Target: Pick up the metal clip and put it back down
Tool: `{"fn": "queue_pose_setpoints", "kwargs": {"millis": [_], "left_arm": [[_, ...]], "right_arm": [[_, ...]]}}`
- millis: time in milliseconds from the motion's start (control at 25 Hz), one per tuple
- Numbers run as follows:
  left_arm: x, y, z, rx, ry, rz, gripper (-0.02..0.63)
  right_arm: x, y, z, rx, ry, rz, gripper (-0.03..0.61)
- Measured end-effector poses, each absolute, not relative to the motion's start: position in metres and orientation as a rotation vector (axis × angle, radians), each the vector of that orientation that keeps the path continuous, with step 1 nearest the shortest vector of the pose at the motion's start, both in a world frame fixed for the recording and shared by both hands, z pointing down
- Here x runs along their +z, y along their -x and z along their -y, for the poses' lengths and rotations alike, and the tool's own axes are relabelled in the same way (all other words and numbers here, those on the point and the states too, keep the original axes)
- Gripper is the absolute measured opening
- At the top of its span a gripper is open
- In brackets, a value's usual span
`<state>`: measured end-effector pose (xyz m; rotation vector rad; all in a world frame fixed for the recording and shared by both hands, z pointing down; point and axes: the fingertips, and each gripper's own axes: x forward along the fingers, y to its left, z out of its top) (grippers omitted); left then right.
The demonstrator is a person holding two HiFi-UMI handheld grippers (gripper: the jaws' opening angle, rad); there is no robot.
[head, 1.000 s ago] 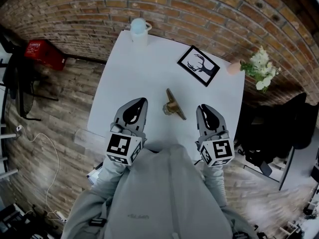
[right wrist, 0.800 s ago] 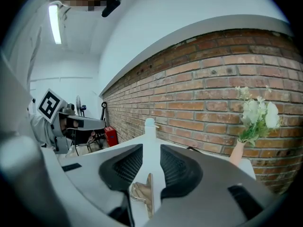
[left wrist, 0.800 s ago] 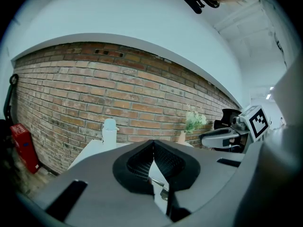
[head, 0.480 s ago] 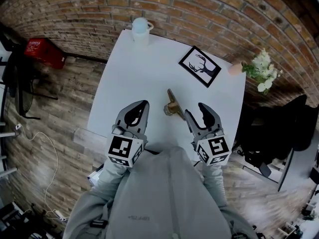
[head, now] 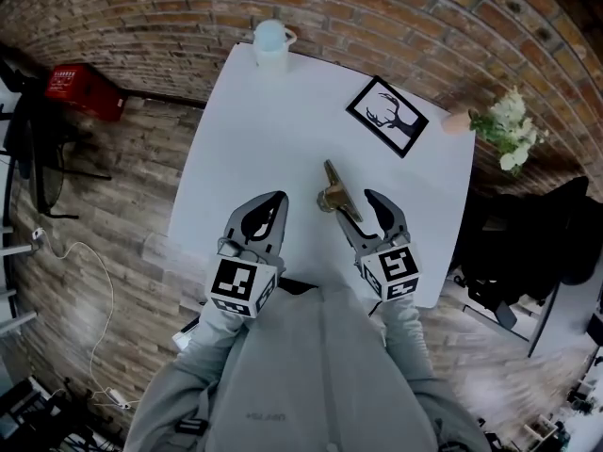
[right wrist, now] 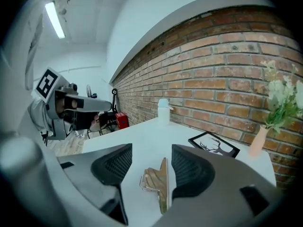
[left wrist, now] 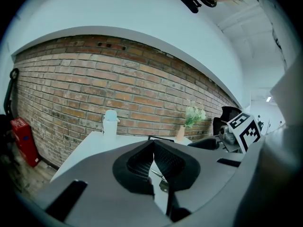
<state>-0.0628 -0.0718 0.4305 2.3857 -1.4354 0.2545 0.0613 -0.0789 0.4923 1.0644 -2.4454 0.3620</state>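
While the clip (head: 336, 196) lies on the white table (head: 254, 130), a little right of its middle, the right gripper (head: 358, 211) points at it from the near side with jaws spread wide. They have just been opening, and the clip rests on the tabletop between them, closer to the right-hand jaw, with neither pad pressing on it. In the right gripper view the brass-coloured clip (right wrist: 158, 183) lies with its long edge running away from the camera. Just left of it, the left gripper (head: 269, 205) hovers over the table with jaws pressed together and nothing between them. At the far edge stand a cup (head: 270, 43), a framed deer picture (head: 386, 116) and a vase (head: 457, 122) of white flowers.
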Motion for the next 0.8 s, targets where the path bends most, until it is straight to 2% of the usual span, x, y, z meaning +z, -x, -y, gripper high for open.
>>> {"fn": "queue_pose_setpoints", "kwargs": {"millis": [800], "left_arm": [[0.484, 0.048, 0.068, 0.312, -2.343, 1.332, 0.026]], "right_arm": [[0.6, -0.038, 0.084, 0.315, -0.951, 2.255, 0.244]]}}
